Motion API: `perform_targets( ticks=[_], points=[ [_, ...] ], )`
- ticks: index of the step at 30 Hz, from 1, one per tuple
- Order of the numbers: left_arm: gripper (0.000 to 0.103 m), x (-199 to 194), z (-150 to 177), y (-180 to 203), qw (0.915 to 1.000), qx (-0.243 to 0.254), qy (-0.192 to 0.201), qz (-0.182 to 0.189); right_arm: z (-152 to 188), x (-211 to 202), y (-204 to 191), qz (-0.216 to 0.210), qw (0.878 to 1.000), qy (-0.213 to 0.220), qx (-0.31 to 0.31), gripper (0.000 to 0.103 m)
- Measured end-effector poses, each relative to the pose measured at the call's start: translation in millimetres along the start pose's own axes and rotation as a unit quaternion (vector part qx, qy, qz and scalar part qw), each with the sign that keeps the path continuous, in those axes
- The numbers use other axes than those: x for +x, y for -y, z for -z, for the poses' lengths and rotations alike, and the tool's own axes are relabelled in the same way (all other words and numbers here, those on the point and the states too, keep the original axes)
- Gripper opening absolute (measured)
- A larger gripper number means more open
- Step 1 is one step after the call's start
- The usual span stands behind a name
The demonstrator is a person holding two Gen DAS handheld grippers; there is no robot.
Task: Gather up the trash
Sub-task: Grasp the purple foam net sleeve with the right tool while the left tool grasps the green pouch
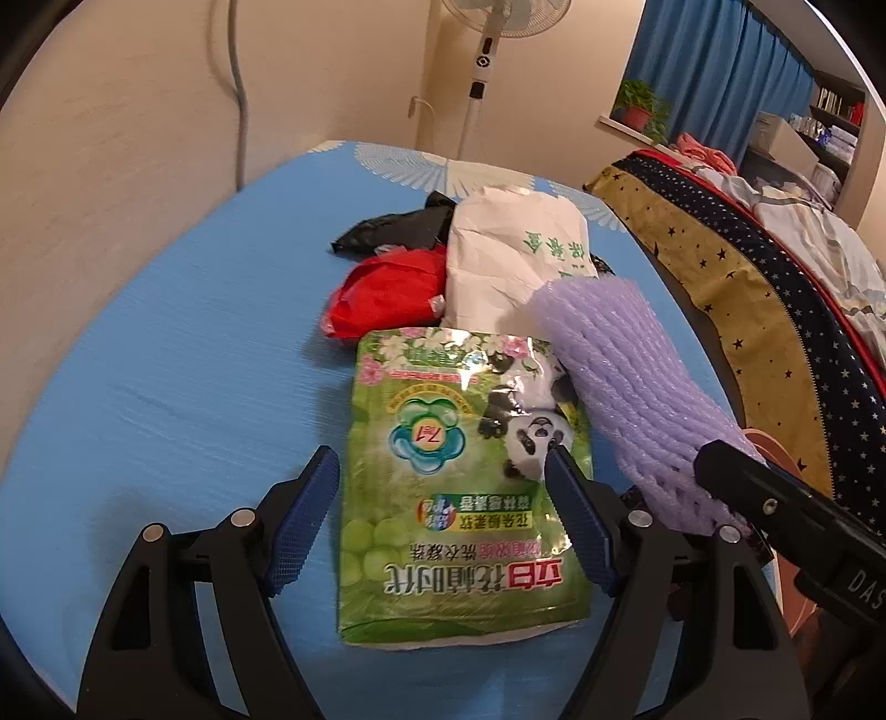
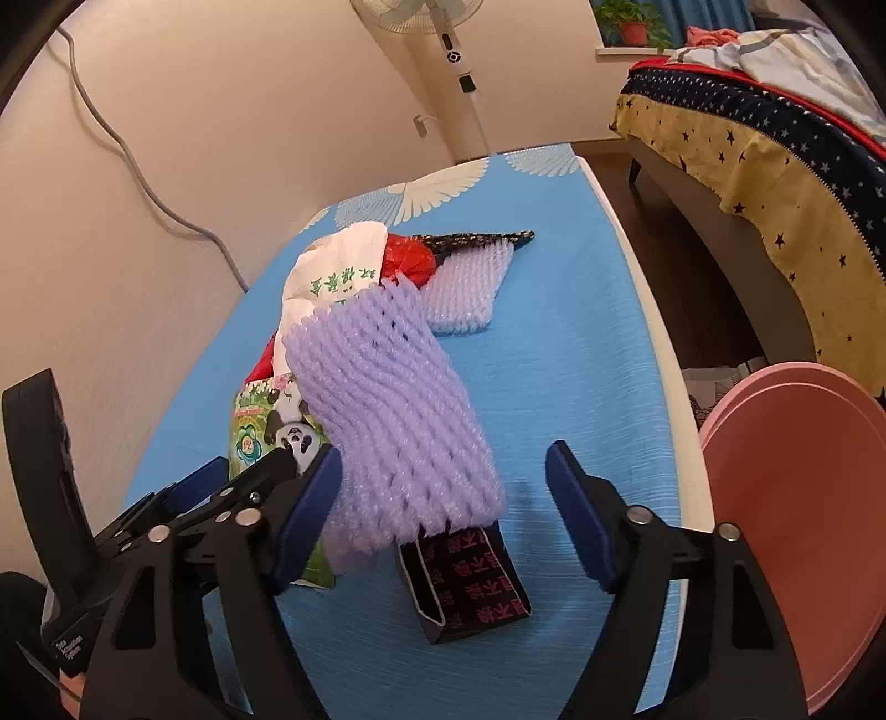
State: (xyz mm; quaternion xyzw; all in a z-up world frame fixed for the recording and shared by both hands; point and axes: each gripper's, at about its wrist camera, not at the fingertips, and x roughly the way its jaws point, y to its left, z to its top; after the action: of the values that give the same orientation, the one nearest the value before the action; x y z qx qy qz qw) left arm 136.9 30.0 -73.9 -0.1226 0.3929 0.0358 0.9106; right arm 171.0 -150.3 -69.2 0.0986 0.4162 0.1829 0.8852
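Note:
Trash lies in a pile on the blue table (image 1: 166, 360). A green detergent pouch (image 1: 459, 498) with a panda print lies flat between the fingers of my open left gripper (image 1: 443, 520). A purple foam net (image 2: 387, 410) leans over a black box with red characters (image 2: 470, 581), in front of my open right gripper (image 2: 443, 520). Behind them are a white paper bag (image 1: 498, 249), a red plastic bag (image 1: 387, 293) and a black bag (image 1: 393, 227). A white foam net (image 2: 468, 288) lies farther back. The purple net also shows in the left wrist view (image 1: 620, 376).
A pink round bin (image 2: 797, 526) stands off the table's right edge. A bed with a star-patterned cover (image 2: 775, 166) is at the right. A standing fan (image 2: 448, 50) and a wall with a grey cable (image 2: 138, 171) are behind the table.

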Motion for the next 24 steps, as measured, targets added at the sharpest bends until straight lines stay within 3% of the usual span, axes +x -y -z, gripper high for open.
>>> perform_targets(
  ticks=[6, 11, 17, 24],
  points=[
    [0.073, 8.3, 1.3, 1.4, 0.9997, -0.005, -0.016, 0.018, 0.9, 2.0, -0.9, -0.016, 1.0, -0.009, -0.001, 0.042],
    [0.055, 6.1, 1.5, 2.8, 0.9995, -0.002, -0.017, 0.026, 1.1, -4.1, -6.8, -0.021, 1.0, -0.001, -0.012, 0.026],
    [0.032, -2.3, 0.5, -1.0, 0.9995, -0.005, -0.009, 0.031, -0.9, -11.3, -11.0, -0.021, 0.999, 0.012, -0.026, 0.02],
    [0.018, -20.4, -0.4, -0.6, 0.999, -0.001, 0.011, 0.044, -0.3, -29.8, -20.0, -0.021, 0.998, 0.04, -0.04, 0.02]
  ],
)
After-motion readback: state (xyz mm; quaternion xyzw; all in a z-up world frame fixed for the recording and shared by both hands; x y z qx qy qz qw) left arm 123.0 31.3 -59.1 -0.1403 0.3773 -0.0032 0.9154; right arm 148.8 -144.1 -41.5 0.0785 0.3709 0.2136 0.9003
